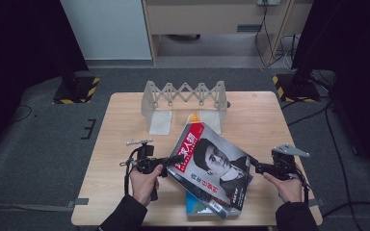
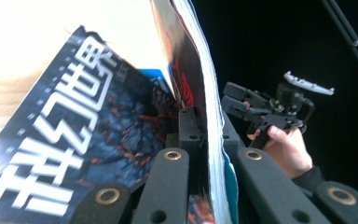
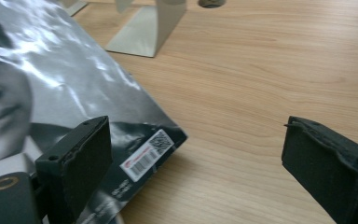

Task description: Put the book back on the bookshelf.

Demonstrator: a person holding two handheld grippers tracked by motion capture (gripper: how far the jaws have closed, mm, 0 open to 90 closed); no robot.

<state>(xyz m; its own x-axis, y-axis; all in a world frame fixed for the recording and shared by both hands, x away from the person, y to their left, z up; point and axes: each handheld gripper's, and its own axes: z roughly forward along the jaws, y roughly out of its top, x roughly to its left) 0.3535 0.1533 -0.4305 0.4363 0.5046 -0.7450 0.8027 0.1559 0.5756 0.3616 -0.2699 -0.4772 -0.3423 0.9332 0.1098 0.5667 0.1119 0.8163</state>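
Left gripper: lower left of the high view, clenched on the top magazine's edge.
Top magazine: centre frame, tilted up off the blue magazine beneath.
Right gripper: lower right, jaws wide, released beside the cover's corner.
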